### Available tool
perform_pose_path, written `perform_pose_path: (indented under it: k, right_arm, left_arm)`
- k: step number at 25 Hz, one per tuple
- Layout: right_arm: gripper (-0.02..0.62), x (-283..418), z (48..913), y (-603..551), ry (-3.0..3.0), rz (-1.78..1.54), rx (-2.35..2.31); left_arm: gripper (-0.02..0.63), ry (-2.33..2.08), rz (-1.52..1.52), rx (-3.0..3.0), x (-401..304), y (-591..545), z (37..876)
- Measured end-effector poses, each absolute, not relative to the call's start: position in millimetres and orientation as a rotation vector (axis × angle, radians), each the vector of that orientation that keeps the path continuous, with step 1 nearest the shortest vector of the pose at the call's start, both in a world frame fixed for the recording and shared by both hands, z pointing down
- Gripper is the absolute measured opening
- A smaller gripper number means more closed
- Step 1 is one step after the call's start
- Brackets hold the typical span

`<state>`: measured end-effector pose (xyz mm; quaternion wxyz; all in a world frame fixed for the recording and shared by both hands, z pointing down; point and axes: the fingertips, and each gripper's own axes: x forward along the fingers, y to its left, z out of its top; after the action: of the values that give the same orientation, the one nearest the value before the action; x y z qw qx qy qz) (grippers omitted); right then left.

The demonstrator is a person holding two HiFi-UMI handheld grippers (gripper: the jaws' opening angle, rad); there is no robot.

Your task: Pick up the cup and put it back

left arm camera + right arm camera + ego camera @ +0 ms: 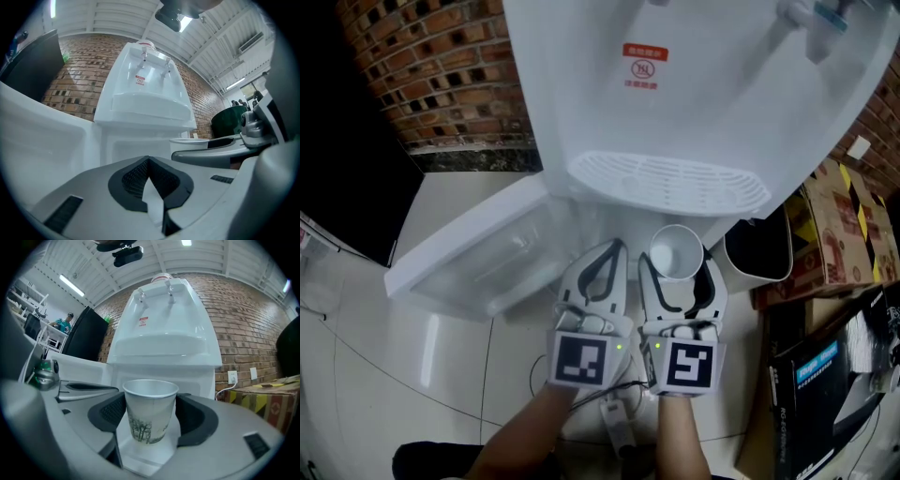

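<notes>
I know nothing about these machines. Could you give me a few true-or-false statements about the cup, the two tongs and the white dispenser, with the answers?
1. The right tongs grip a cup. True.
2. The cup lies on its side. False: it is upright, mouth up.
3. The left tongs hold a second cup. False: they are closed with nothing between them.
4. A brick wall stands behind the dispenser. True.
5. The cup sits on the dispenser's tray. False: it is held in the right tongs in front of the dispenser, off the tray.
</notes>
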<state>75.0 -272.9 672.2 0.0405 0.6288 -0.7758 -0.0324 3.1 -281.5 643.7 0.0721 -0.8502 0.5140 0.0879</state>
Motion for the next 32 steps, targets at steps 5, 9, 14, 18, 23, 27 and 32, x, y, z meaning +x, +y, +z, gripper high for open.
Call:
perform_pose_path:
  k: [5, 9, 14, 18, 23, 27, 32]
  right_arm:
    - [0.339, 76, 676, -275, -2.376, -0.098, 1.923]
    - [0.339, 78, 685, -282, -2.373, -0.115, 1.906]
    - [0.340, 81, 701, -305, -2.396, -0.096, 1.905]
    - [0.341, 81, 714, -326, -2.406, -0.090, 1.902]
    - [0.341, 72, 740, -352, -2.417, -0.091, 1.866]
    - [0.340, 67, 767, -370, -2.439, -0.045, 1.827]
    - [0.341, 59, 792, -389, -2.435, -0.071, 1.781]
  left_arm:
    - [0.000, 1.537, 0.262, -2.557, 6, -281, 645]
    - [0.000, 1.545, 0.247, -2.557, 5, -282, 648]
    - [0.000, 1.569, 0.276, -2.556, 3, -284, 651]
    - [0.000, 1.572, 0.255, -2.565, 2, -285, 658]
    - [0.000, 1.572, 0.255, -2.575, 2, -285, 663]
    - [0.000, 1.576, 0.226, -2.582, 0, -285, 670]
    - [0.000, 1.591, 0.209, -2.594, -5, -285, 676]
